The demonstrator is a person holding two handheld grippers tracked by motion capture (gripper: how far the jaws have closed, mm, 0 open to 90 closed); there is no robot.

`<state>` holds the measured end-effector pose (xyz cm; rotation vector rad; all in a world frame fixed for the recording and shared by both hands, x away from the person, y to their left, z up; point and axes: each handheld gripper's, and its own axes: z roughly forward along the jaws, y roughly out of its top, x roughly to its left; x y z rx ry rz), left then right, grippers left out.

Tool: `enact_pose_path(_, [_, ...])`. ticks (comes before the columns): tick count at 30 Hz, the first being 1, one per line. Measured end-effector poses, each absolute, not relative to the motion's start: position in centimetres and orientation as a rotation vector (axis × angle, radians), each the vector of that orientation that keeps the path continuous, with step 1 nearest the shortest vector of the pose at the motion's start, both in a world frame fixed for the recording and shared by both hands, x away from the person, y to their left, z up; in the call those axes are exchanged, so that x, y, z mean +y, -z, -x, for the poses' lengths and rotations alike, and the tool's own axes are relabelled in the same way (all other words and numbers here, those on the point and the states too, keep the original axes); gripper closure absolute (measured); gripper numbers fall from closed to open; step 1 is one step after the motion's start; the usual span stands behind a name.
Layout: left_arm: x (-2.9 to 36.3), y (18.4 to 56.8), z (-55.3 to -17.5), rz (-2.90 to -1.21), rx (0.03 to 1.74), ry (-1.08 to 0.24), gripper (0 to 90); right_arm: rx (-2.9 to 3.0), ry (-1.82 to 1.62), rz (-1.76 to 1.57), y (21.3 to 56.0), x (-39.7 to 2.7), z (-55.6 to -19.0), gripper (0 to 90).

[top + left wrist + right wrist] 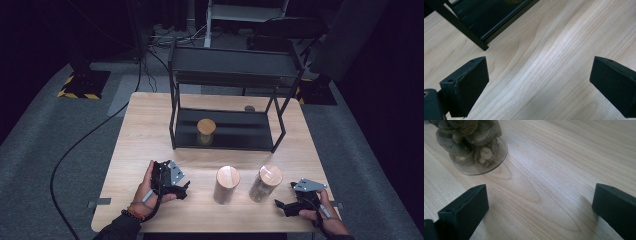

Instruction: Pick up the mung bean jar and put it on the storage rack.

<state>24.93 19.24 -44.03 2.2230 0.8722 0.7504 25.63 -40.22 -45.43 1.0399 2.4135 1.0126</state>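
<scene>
The right gripper (283, 205), jaws spread wide and empty, sits just right of the upright right-hand jar (265, 183), probably nearer than the equally wide left gripper (181, 188).

The high view looks down on the table (150, 125); both gripper views skim its wood closely.

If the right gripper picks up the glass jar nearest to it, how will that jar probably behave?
The right jar is tall on a narrow round base, so a high push would probably tip it. Its clear wall looks smooth, likely slippery and breakable. The dried pieces inside seem loosely packed, so it is probably light. Open fingers could span it.
</scene>
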Motion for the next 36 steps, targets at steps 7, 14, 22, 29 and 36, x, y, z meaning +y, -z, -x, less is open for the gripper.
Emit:
enact_pose_path(7, [20.5,44.3,-24.5,-2.227,0.894,-0.740,1.9,2.414,-1.013,-1.040,45.4,-40.2,-25.6,0.4])
enact_pose_path(14, [22.0,44.6,-24.5,-2.217,0.935,-0.717,1.9,2.413,-1.013,-1.040,45.4,-40.2,-25.6,0.4])
enact_pose_path(22, [23.5,45.1,-24.3,-2.198,0.985,-0.664,2.1,2.414,-1.013,-1.040,45.4,-40.2,-25.6,0.4])
enact_pose_path(29, [24.7,45.4,-24.1,-2.190,1.026,-0.619,2.3,2.414,-1.013,-1.040,45.4,-40.2,-25.6,0.4])
enact_pose_path(36, [27.1,45.4,-24.7,-2.149,1.108,-0.502,1.5,2.414,-1.013,-1.040,45.4,-40.2,-25.6,0.4])
